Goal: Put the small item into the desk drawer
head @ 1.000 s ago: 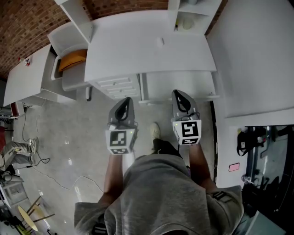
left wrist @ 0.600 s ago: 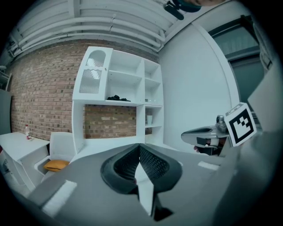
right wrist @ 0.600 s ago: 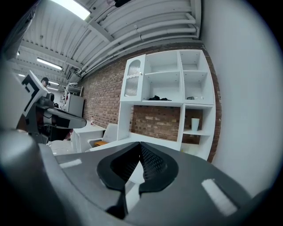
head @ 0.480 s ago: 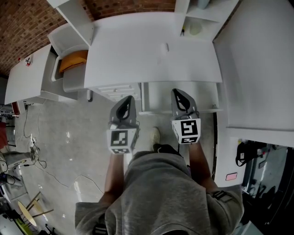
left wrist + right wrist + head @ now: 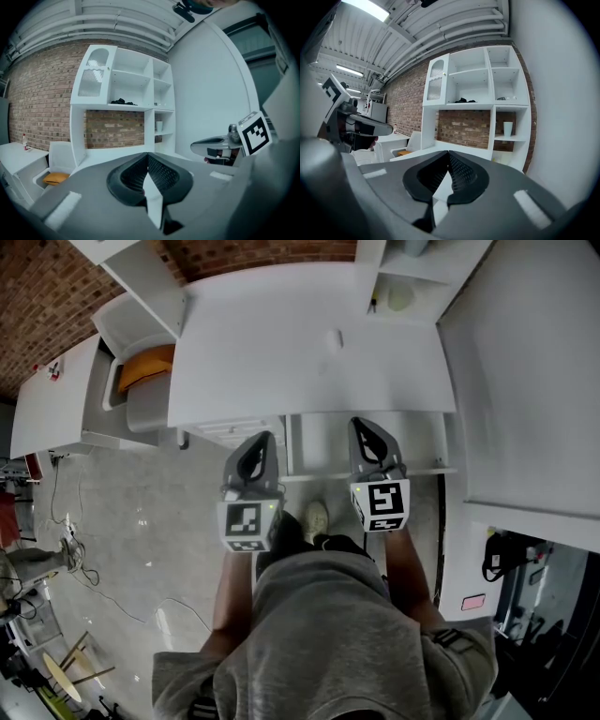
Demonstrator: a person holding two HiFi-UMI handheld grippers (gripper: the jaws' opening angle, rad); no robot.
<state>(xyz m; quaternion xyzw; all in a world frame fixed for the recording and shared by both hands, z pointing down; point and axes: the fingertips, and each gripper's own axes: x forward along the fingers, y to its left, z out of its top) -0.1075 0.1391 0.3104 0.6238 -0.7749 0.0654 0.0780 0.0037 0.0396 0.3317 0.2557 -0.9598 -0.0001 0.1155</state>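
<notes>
no readable words, numbers or brand names in any view.

left gripper [image 5: 261,441]: the left marker cube [image 5: 246,527] carries black-and-white square code patterns on its faces. these are blocks only, no letters or digits.

right gripper [image 5: 364,427]: the right marker cube [image 5: 381,506] has the same kind of pattern. one face also shows in the left gripper view, again blocks only.

pink tag [image 5: 472,601], lower right of the head view: any print on it is too small to make out.

small red-and-white item [image 5: 53,368], far left of the head view: too small to tell whether it bears print.
</notes>
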